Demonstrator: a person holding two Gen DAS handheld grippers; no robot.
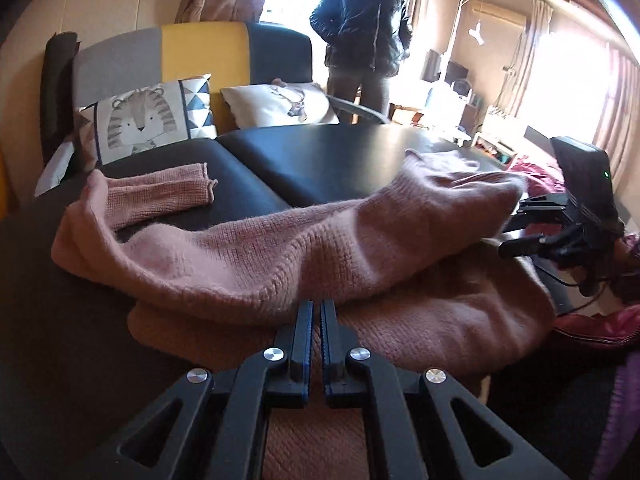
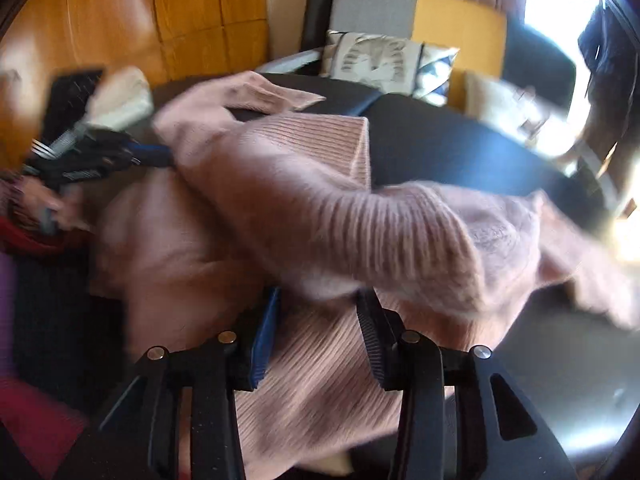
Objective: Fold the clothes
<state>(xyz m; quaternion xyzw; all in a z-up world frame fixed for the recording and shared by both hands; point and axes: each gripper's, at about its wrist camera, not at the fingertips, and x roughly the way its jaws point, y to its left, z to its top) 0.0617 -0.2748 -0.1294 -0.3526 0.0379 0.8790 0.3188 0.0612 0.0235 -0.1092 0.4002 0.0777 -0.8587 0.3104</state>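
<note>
My pink sweater [image 1: 280,248] lies on the dark round table [image 1: 328,152], one sleeve [image 1: 160,194] stretched out at far left twd the tiger cushion [image 1: 140,120] on the sofa [image 1: 200,44]. A thick fold runs across the middle, over the flat lower layer. My left gripper [image 1: 316,304] is closed, fingers together w/ the tips at the fold's edge; looks like knit is pinched but can't tell for sure. Further right, my right gripper [image 2: 318,294] stands part open, fingers either side of the ribbed hem [image 2: 400,240], pads not pressing it. A person in a dark jacket [image 1: 360,12] stands behind the table.
</note>
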